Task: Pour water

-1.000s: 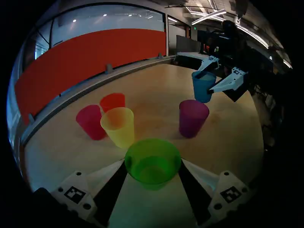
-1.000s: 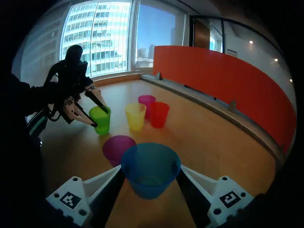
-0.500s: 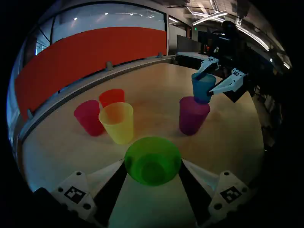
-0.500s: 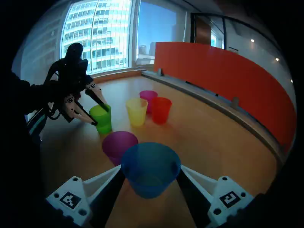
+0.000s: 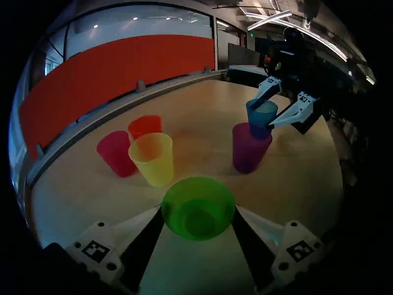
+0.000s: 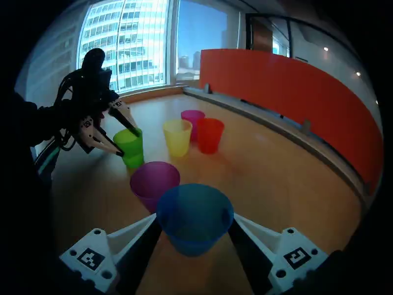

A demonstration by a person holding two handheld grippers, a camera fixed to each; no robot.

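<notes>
My left gripper (image 5: 198,216) is shut on a green cup (image 5: 198,208), held low over the wooden table (image 5: 294,177); the same gripper (image 6: 121,140) and green cup (image 6: 129,147) appear far left in the right gripper view. My right gripper (image 6: 195,226) is shut on a blue cup (image 6: 194,217), raised just above and behind a purple cup (image 6: 154,183) that stands upright. From the left gripper view, the blue cup (image 5: 260,116) hangs over the far rim of the purple cup (image 5: 250,147), tilted slightly, between the right gripper's fingers (image 5: 267,110). Water in the cups is hard to make out.
A yellow cup (image 5: 153,158), a pink cup (image 5: 117,153) and a red cup (image 5: 145,127) stand clustered on the table's left. An orange wall panel (image 5: 113,69) runs behind the table's far edge. A person's dark sleeve (image 6: 39,123) holds the left gripper. Windows (image 6: 127,44) lie beyond.
The right gripper has carried the blue cup closer over the purple cup and a little higher. The green cup has lifted slightly and levelled in the left gripper.
</notes>
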